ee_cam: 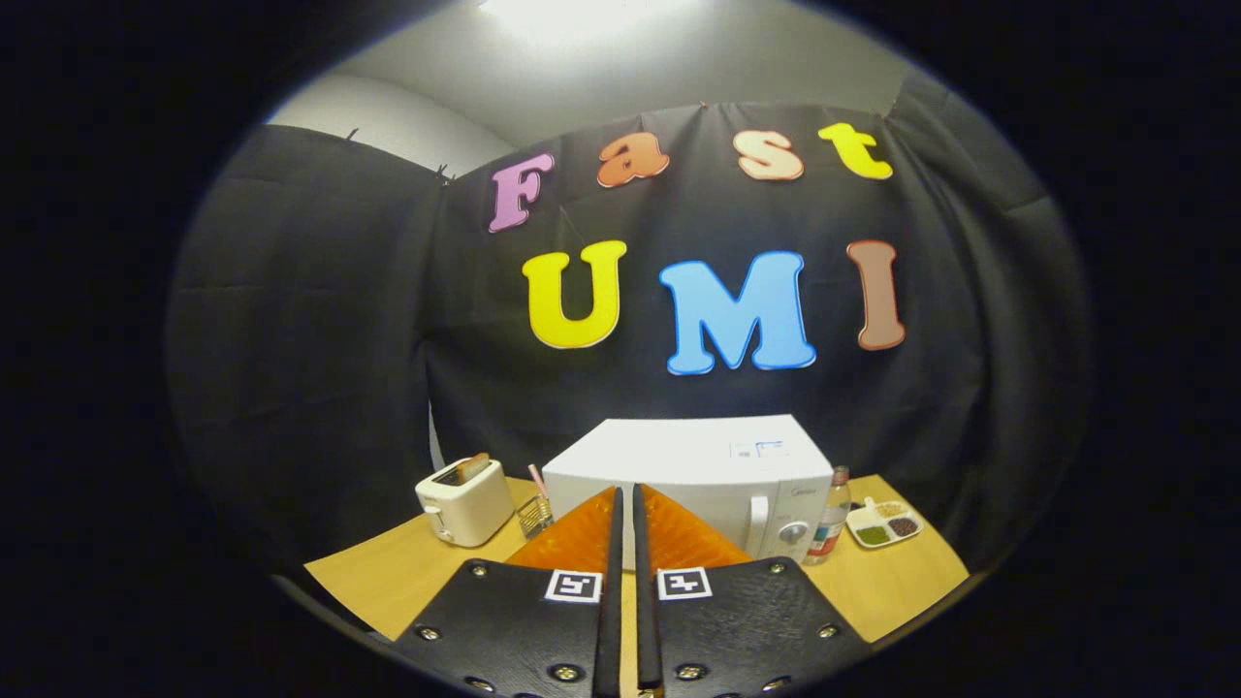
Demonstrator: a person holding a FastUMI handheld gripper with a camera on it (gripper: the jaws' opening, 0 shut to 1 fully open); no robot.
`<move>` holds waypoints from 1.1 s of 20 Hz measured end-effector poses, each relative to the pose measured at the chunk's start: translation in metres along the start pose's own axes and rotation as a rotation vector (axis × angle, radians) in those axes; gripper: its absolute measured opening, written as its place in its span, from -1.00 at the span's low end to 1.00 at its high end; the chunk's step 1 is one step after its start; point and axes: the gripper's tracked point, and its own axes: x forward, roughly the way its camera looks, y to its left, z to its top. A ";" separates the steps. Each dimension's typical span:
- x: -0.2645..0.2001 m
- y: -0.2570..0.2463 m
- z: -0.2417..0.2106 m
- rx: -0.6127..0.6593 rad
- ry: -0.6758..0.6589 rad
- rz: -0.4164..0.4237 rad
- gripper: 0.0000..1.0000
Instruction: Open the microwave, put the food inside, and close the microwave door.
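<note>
Your hand-held gripper [626,504] was nearly closed, fingers almost touching, holding nothing. The microwave [713,480] stood just beyond the fingertips on the desk [892,582], door shut, long axis running left to right, front facing you. The plate of food [884,524] lay right of it, past a bottle [832,517]. A toaster [464,500] stood left.

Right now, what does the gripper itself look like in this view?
The gripper has two wedge-shaped jaws with a finely ribbed surface, tapering forward. Each sits on a flat plate fastened with round bolts, and each plate carries a square black-and-white marker near its inner edge. The jaws stand almost closed, empty, pointing at the microwave.
</note>
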 end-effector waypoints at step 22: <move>-0.007 -0.036 0.058 -0.137 -0.116 -0.252 0.93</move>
